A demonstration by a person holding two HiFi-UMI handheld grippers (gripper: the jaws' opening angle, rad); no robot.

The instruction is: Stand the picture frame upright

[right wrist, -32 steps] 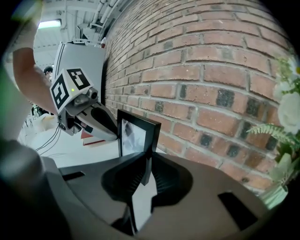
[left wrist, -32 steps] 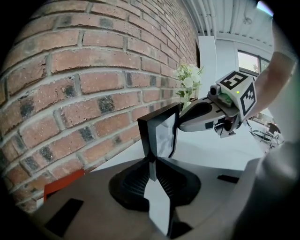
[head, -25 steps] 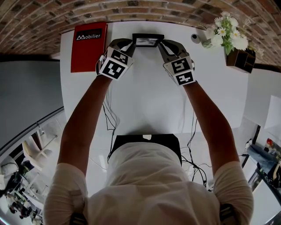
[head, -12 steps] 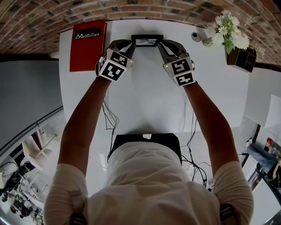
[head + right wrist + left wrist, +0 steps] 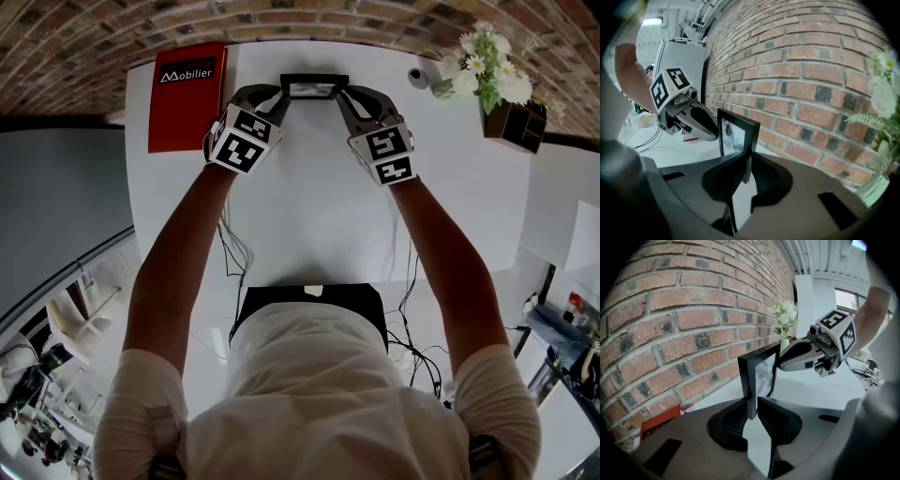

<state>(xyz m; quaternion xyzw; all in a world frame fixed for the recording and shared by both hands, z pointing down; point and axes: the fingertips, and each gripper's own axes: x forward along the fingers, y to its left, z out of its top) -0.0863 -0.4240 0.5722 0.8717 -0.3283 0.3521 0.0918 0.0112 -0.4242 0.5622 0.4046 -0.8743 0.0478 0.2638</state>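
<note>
A black picture frame (image 5: 314,89) stands upright near the far edge of the white table (image 5: 309,206), close to the brick wall (image 5: 112,37). My left gripper (image 5: 282,95) is at the frame's left edge and my right gripper (image 5: 345,95) at its right edge. In the left gripper view the frame (image 5: 761,376) has its edge between the left gripper's (image 5: 753,411) jaws, which have just been opening and sit loosely beside it. In the right gripper view the right gripper (image 5: 748,172) is shut on the frame's (image 5: 736,133) other edge.
A red booklet (image 5: 186,94) lies on the table left of the frame. A small white cylinder (image 5: 417,80), a vase of white flowers (image 5: 483,66) and a brown box (image 5: 514,127) stand at the far right. Cables (image 5: 230,253) hang off the near edge.
</note>
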